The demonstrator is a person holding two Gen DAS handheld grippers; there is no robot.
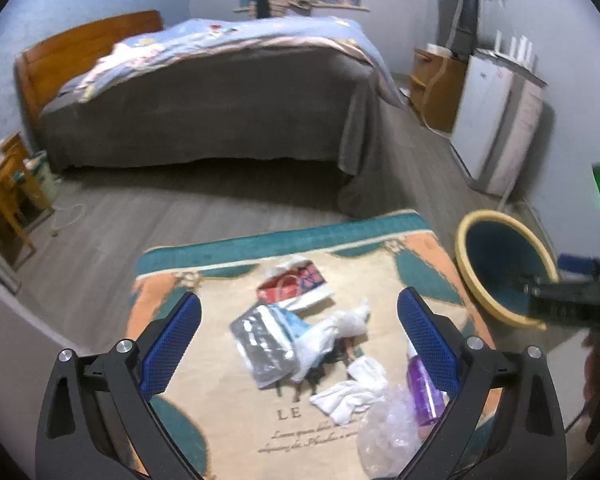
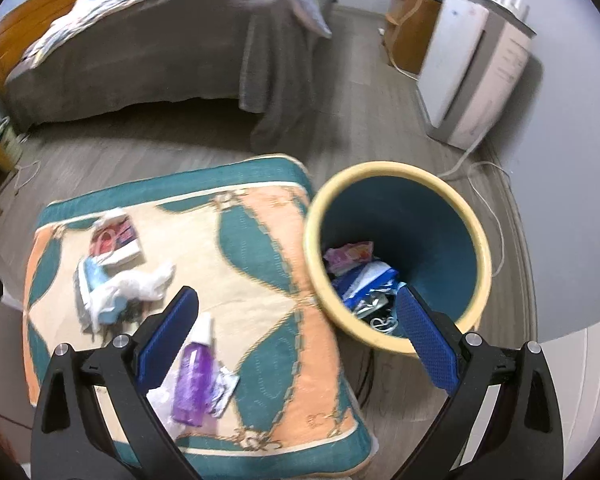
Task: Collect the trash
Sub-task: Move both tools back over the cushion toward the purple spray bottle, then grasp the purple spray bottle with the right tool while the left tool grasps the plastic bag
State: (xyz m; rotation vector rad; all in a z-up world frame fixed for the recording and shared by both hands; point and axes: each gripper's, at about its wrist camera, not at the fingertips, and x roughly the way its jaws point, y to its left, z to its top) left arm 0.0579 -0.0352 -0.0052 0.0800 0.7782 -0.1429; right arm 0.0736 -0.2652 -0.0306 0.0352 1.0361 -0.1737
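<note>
Trash [image 1: 300,332] lies scattered across the patterned mat [image 1: 380,232]: wrappers, white tissues and a purple bottle [image 2: 194,376] at the near edge, with the yellow-rimmed bin [image 2: 396,168] just right of the mat already holding some scraps. Left gripper [image 1: 298,344] hovers over the pile and right gripper [image 2: 296,344] hangs between bottle and bin, both with jaws spread wide and empty. Likely trouble is the limp plastic and tissue slipping a pinch, or the smooth bottle rolling away.

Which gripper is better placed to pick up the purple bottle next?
Probably right: the purple bottle lies just beside the open right gripper's left finger, with the bin next to it. The left gripper, also open, faces the wrappers.
</note>
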